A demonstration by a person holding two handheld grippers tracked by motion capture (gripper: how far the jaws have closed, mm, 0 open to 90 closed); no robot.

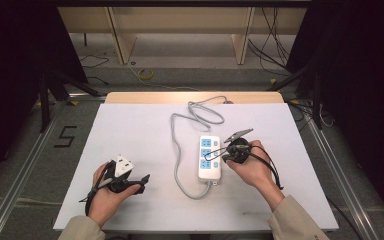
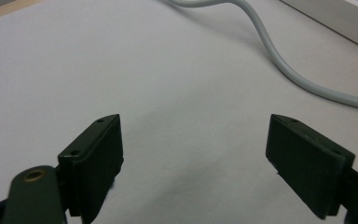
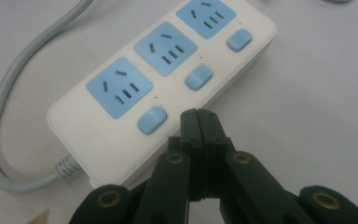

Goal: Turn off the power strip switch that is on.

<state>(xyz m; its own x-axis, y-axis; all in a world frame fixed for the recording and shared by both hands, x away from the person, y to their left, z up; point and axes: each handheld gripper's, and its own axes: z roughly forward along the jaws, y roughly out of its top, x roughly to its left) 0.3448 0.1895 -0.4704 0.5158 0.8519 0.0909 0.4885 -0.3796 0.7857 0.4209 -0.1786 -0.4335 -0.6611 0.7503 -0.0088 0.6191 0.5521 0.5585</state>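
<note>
- The left gripper [image 1: 130,181] sits in the person's left hand [image 1: 105,192] low over the bench [image 1: 130,130], its jaws spread wide apart with nothing between them.
- In the left gripper view, bare white bench surface lies between and ahead of those jaws; the grey cable [image 2: 279,60] curves across the bench well beyond the right-hand jaw, and an edge of the power strip [image 2: 340,21] shows farther off on that same side.
- A grey three-cornered plate [image 1: 122,165] rides on top of the left gripper, tilted up toward the high camera.
- The right gripper [image 1: 220,152] is held in the person's right hand [image 1: 252,167], and its jaws are pressed together, tip to tip, holding nothing.
- In the right gripper view, the closed jaw tips of the right gripper [image 3: 200,126] are just beside the near long edge of the white power strip [image 3: 163,93]; I cannot tell whether they touch it.
- The blue switch [image 3: 152,119] nearest the cable end lies just left of the jaw tips; the other two switches and the three blue socket faces run away ahead of the jaws.
- The strip's grey cable [image 3: 9,121] leaves the end to the left of the jaws and loops away over the bench.
- From above, the power strip [image 1: 210,157] lies flat on the bench between the two grippers, close to the right one and well apart from the left.
</note>
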